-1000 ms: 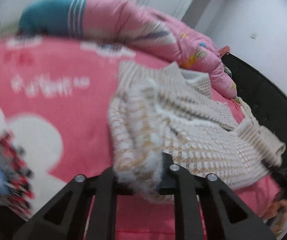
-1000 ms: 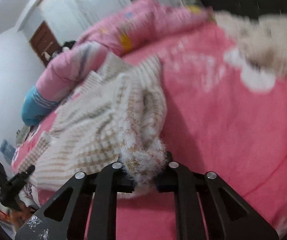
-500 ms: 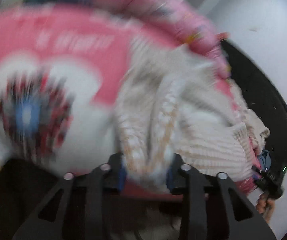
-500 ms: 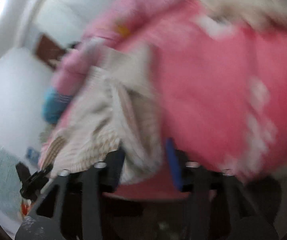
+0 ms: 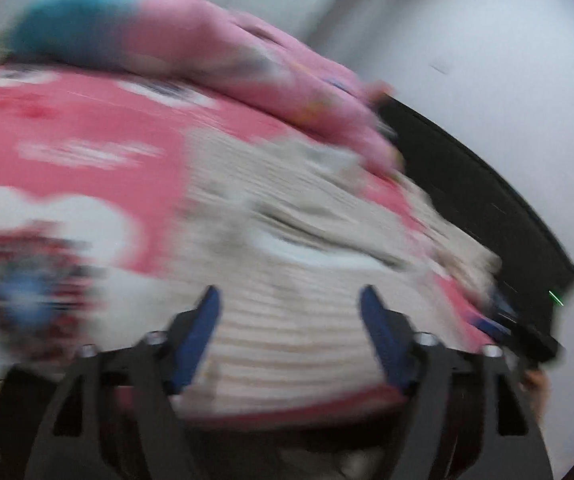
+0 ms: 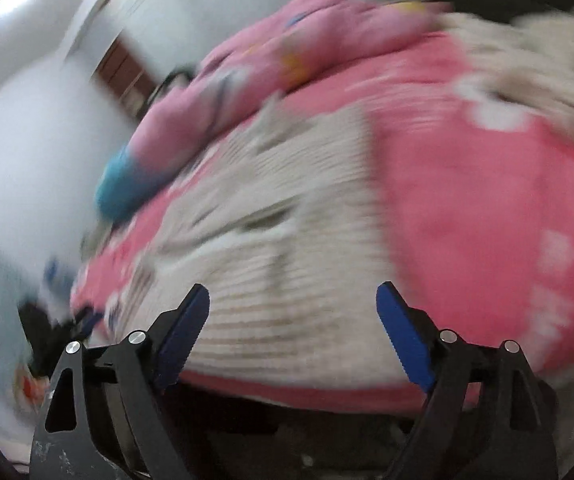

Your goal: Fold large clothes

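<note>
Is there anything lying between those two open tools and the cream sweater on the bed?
Nothing visible does. The cream sweater lies spread on the pink bedspread right ahead of the left tool and the right tool. Both tools' jaws have just been opening, with nothing gripped. The pictures are blurred, so small items could be missed.

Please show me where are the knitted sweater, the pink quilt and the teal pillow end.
knitted sweater (image 5: 295, 320): left wrist view, on its ribbed front near the bed edge.
pink quilt (image 6: 327, 40): right wrist view, on its rolled middle.
teal pillow end (image 5: 67, 20): left wrist view, on its blue-green part.
</note>
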Demonstrator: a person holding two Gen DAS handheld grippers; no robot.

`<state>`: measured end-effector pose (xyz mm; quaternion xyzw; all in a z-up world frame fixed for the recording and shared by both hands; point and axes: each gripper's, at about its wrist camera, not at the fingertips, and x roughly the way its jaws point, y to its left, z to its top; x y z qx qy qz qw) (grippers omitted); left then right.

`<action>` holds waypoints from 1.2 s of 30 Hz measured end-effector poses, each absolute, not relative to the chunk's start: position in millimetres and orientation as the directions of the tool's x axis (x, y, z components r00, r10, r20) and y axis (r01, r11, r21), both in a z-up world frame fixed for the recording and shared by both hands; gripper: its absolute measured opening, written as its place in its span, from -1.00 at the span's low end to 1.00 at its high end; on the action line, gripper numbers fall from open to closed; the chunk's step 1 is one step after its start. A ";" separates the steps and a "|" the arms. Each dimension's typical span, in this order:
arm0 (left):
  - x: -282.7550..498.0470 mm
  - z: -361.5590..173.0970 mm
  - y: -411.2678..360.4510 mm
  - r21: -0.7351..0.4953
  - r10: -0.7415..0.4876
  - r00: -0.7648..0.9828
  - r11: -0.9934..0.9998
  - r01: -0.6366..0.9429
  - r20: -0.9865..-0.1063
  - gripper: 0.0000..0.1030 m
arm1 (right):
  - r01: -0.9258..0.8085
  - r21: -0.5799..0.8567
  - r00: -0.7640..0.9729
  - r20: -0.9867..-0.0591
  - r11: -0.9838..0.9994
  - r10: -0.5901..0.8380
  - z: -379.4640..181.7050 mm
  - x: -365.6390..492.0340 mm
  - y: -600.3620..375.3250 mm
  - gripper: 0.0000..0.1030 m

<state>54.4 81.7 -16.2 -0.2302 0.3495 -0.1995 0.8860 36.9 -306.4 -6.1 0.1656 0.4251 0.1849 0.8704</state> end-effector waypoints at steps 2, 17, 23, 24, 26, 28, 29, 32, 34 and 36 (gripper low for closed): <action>75.5 -28.7 51.4 -0.552 -0.559 0.601 0.804 0.223 -0.571 0.51 | -0.197 0.348 0.548 -0.736 0.916 0.397 -17.4 50.1 -276.0 0.60; 111.6 -63.0 15.2 -0.309 -0.297 0.641 0.946 0.098 -0.708 -0.91 | -0.200 0.222 0.565 -0.770 0.954 0.297 -40.2 62.6 -232.7 -0.93; 96.5 -34.5 7.8 -0.213 -0.235 0.733 0.969 0.125 -0.639 -0.92 | -0.182 0.204 0.642 -0.716 0.962 0.273 -5.0 46.0 -239.1 -0.94; 96.8 -28.9 8.2 -0.203 -0.229 0.746 0.971 0.129 -0.625 -0.92 | -0.179 0.182 0.663 -0.704 0.967 0.255 -0.5 46.5 -236.6 -0.94; 102.0 -22.2 7.3 -0.179 -0.217 0.768 0.975 0.135 -0.603 -0.92 | -0.173 0.156 0.679 -0.697 0.973 0.232 0.5 50.0 -233.2 -0.94; 112.7 -27.5 6.9 -0.165 -0.206 0.762 0.978 0.131 -0.615 -0.92 | -0.159 0.152 0.685 -0.694 0.975 0.220 -6.6 60.3 -231.5 -0.94; 119.1 -35.1 6.7 -0.166 -0.204 0.754 0.978 0.127 -0.625 -0.92 | -0.151 0.153 0.674 -0.706 0.977 0.215 -16.6 69.2 -231.0 -0.92; 137.7 -69.6 9.9 -0.191 -0.215 0.676 0.975 0.111 -0.705 -0.83 | -0.133 0.161 0.576 -0.791 0.978 0.208 -53.6 92.1 -232.0 -0.52; 135.0 -72.1 19.5 -0.259 -0.263 0.683 0.959 0.111 -0.682 -0.82 | -0.126 0.190 0.569 -0.790 0.974 0.228 -55.0 91.1 -237.5 -0.46; 131.5 -70.0 28.9 -0.302 -0.301 0.687 0.945 0.123 -0.661 -0.78 | -0.112 0.175 0.597 -0.775 0.978 0.207 -39.6 83.9 -243.8 -0.11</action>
